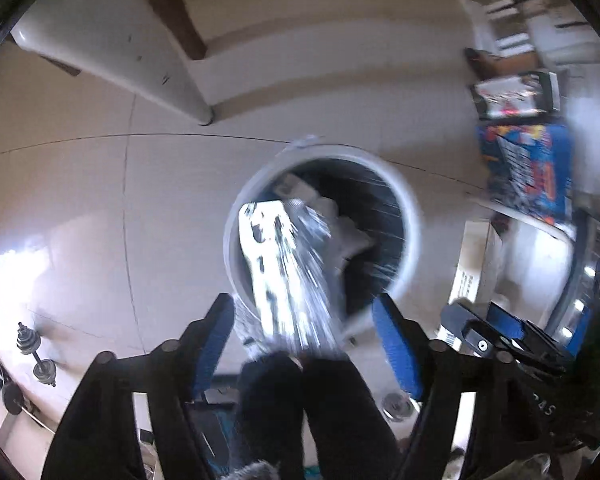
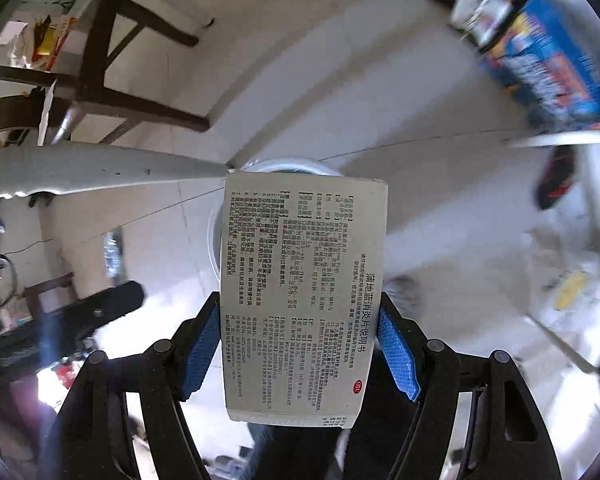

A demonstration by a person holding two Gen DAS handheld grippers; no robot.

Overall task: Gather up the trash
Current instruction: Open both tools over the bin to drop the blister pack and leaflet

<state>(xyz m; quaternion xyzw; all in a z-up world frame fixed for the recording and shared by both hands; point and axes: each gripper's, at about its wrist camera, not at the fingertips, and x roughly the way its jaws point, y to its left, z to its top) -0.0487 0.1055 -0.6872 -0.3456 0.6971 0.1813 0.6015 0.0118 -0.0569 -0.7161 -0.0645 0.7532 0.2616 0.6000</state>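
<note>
Pale tiled floor (image 1: 100,208) fills left wrist view. Round white bin (image 1: 408,216) dead ahead of left gripper (image 1: 304,320), dark liner, scraps inside. Left fingers spread wide, clamping nothing; blurred shiny wrapper (image 1: 296,276) between them, over bin mouth, contact unclear. Right gripper (image 1: 484,332) visible just to right side.

Right wrist view: same floor, dark-legged chair (image 2: 140,52) far ahead-left. Right gripper (image 2: 300,340) clamped on printed medicine box (image 2: 300,300), blue pads (image 2: 396,352) pressing both sides. Bin rim (image 2: 288,166) peeks out beyond box top.
</note>
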